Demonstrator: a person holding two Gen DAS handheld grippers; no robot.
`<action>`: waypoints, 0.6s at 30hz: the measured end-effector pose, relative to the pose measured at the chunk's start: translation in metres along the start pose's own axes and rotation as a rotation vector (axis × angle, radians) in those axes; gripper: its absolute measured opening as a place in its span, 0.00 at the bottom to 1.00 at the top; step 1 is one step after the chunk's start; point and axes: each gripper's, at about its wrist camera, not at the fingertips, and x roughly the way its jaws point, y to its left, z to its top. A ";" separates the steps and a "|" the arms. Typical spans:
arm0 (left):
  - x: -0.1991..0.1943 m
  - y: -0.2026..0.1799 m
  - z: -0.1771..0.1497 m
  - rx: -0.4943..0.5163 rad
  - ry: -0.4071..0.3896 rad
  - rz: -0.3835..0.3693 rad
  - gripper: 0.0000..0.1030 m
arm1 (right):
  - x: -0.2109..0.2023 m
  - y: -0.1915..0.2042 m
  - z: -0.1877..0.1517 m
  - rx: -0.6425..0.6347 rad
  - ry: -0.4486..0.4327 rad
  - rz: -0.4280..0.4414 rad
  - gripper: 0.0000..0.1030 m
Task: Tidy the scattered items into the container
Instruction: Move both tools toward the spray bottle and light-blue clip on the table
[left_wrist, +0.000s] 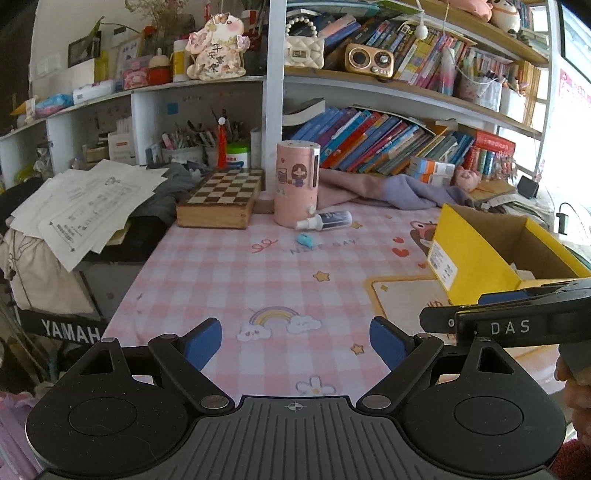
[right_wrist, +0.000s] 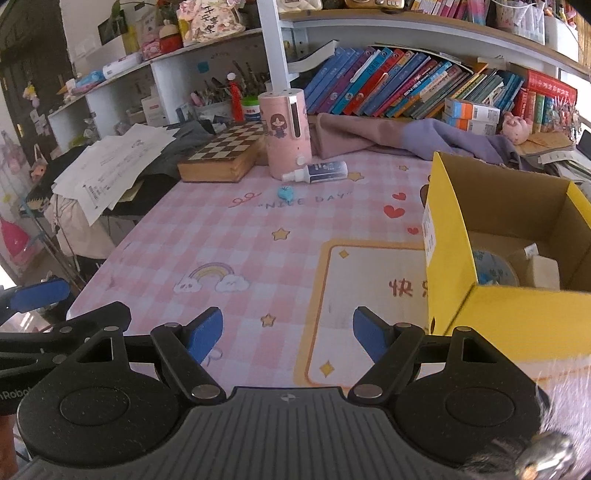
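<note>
A yellow cardboard box (right_wrist: 517, 314) stands open at the right of the pink checked table; a tape roll (right_wrist: 493, 269) and a pale small box (right_wrist: 543, 271) lie inside. The same yellow box (left_wrist: 476, 258) shows in the left wrist view. Far across the table lie a white spray bottle (left_wrist: 325, 220) (right_wrist: 316, 171) on its side and a small blue clip (left_wrist: 306, 240) (right_wrist: 285, 192). My left gripper (left_wrist: 295, 341) is open over the rainbow print, nothing between its blue pads. My right gripper (right_wrist: 288, 334) is open too, beside the box's near corner, empty.
A pink cylinder humidifier (right_wrist: 286, 136) and a wooden chessboard box (right_wrist: 225, 155) stand at the back, beside folded purple cloth (right_wrist: 424, 138). Loose papers (left_wrist: 85, 206) overhang the left side. Bookshelves fill the rear. The right gripper's body (left_wrist: 517, 325) crosses the left wrist view.
</note>
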 end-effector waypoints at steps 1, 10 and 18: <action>0.004 0.000 0.003 -0.002 0.001 0.001 0.87 | 0.003 -0.001 0.004 0.000 -0.002 0.001 0.74; 0.042 0.000 0.028 0.000 0.007 0.018 0.87 | 0.034 -0.020 0.040 0.005 -0.009 -0.003 0.74; 0.076 0.006 0.047 -0.007 0.019 0.046 0.87 | 0.066 -0.030 0.071 -0.009 -0.012 0.000 0.72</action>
